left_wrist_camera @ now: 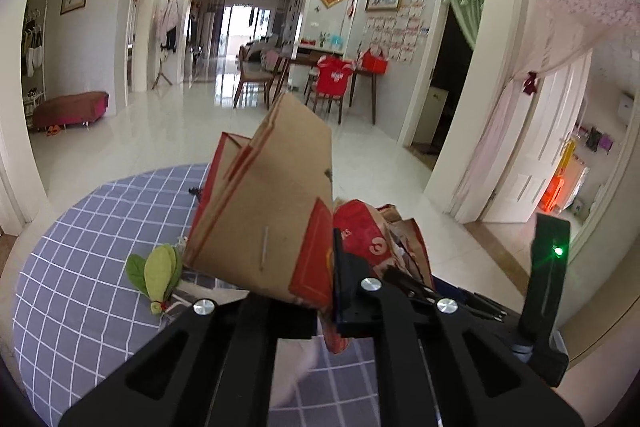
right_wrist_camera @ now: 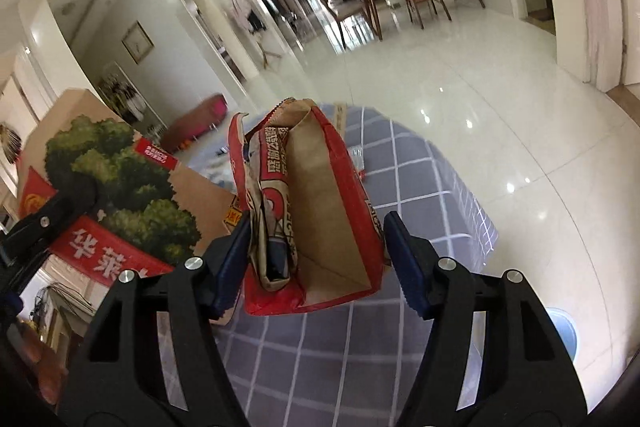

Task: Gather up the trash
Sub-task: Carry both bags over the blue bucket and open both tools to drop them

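**Op:** Left gripper [left_wrist_camera: 324,267] is fully closed. I have it clamped on the bottom edge of the big bag [left_wrist_camera: 260,195], at a red-printed corner. Only one blue pad shows in my left view; the other sits behind the paper.

**Desk:** Where is the big bag?

**Op:** Tilted up in front of the left camera, brown side toward me, above the table [left_wrist_camera: 100,227]. From the right wrist I see its other face: a green tree print and a red banner with white characters, and the left gripper pinching it at the far left.

**Desk:** And the right gripper?

**Op:** Right gripper [right_wrist_camera: 318,239] is partly open, with its jaws on either side of the small bag [right_wrist_camera: 320,195]. The left pad is against the crumpled side. The right pad is at the red wall, touching or just beside it. I cannot tell whether it presses, so I won't call it a grip.

**Desk:** How does the small bag stand?

**Op:** Upright, mouth open toward the camera, brown inside and red outside, with crumpled printed paper stuffed down its left side. It stands just right of the big bag, over the checked cloth. I cannot tell whether its base rests on the table.

**Desk:** Anything else on the table?

**Op:** Green leaves [left_wrist_camera: 160,271] lie on the cloth, left of the big bag.
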### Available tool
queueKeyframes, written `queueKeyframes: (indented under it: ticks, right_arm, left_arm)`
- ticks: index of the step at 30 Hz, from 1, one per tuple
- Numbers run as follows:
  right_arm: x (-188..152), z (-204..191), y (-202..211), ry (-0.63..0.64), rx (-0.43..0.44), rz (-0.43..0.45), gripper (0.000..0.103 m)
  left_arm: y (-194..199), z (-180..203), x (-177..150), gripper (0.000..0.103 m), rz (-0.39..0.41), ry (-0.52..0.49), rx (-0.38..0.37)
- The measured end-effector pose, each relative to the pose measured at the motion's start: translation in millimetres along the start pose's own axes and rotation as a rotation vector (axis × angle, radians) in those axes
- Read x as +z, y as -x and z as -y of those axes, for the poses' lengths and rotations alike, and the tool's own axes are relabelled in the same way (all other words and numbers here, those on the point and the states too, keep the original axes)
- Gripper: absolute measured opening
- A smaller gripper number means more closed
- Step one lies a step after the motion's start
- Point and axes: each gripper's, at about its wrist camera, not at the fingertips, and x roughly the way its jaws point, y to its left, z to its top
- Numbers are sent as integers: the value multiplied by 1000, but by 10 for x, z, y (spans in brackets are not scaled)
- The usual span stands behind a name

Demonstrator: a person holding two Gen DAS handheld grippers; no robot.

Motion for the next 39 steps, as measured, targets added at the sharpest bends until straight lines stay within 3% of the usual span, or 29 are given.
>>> queueKeyframes:
  ticks: [6, 11, 18, 25, 28, 30, 32, 36, 39]
  right_arm:
    - [-26, 242, 736, -30, -14, 112, 64]
    - [-328, 765, 1362, -66, -133, 160, 64]
    - [-998, 1894, 1751, -194, -386, 125, 64]
    - [-1584, 2733, 1842, -320, -543, 96, 64]
    - [-1718, 2979, 1825, -359, -580, 83, 64]
    - [-1819, 3055, 1817, -373, -591, 74, 64]
    - [-1878, 3144, 1795, -380, -595, 63, 64]
    - [-1791, 3168, 1629, -380, -580, 37, 64]
    - [-1806, 2912, 1526, -365, -574, 22, 64]
  left_arm:
    - [456, 467, 50, 5, 100, -58, -16]
    - [471, 1126, -173, 5, 73, -137, -89]
    - [-354, 2113, -946, 5, -158, -261, -200]
    - [-1373, 2594, -1731, 7, -401, -327, -277]
    - [-1665, 2744, -1911, 24, -472, -326, -308]
    - [-1811, 2830, -2030, 60, -517, -345, -275]
    - [-1899, 2858, -2079, 75, -502, -368, -228]
    - [-1917, 2722, -2153, 75, -544, -322, -242]
    - [-1910, 2662, -2206, 75, -539, -319, -219]
